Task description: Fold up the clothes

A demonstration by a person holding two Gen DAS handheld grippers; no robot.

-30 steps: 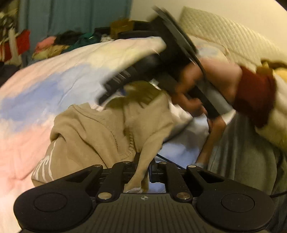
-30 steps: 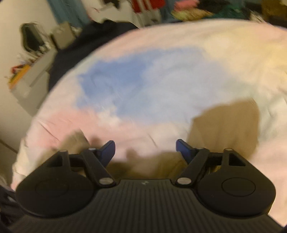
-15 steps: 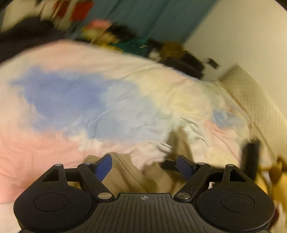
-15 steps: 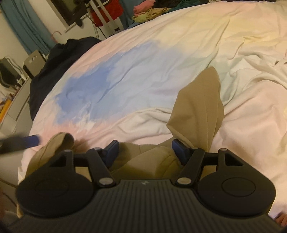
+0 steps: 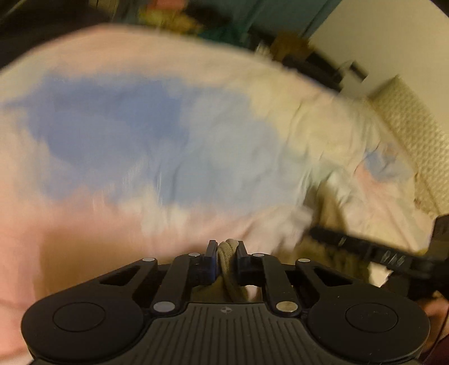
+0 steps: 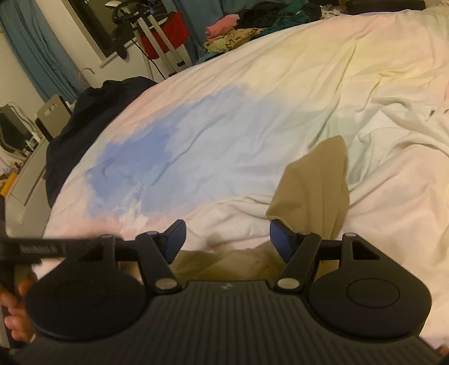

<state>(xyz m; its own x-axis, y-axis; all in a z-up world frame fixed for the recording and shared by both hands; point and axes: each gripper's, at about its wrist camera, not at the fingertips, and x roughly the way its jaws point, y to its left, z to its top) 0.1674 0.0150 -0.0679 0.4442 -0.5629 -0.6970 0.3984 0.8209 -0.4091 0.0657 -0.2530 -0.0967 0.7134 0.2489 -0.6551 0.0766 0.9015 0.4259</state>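
A tan sweater [image 6: 314,179] lies on the pastel bedspread [image 6: 224,134], one part stretched away from me, the rest bunched under my right gripper. My right gripper [image 6: 227,238] is open and empty just above the bunched cloth. My left gripper [image 5: 226,252] is shut on a ribbed tan edge of the sweater [image 5: 228,261]; that view is blurred. The right gripper's fingers [image 5: 364,247] show at the right of the left wrist view, and the left gripper [image 6: 42,248] at the left edge of the right wrist view.
A dark garment [image 6: 84,126] hangs over the bed's left edge. A heap of clothes [image 6: 252,25] lies past the far edge. A quilted cream headboard [image 5: 415,134] is at the right. A metal rack [image 6: 157,39] and teal curtains [image 6: 33,56] stand beyond.
My left gripper was shut on the sweater, opened half a second ago, and has now shut on its ribbed edge. My right gripper stays open and has dropped closer to the sweater.
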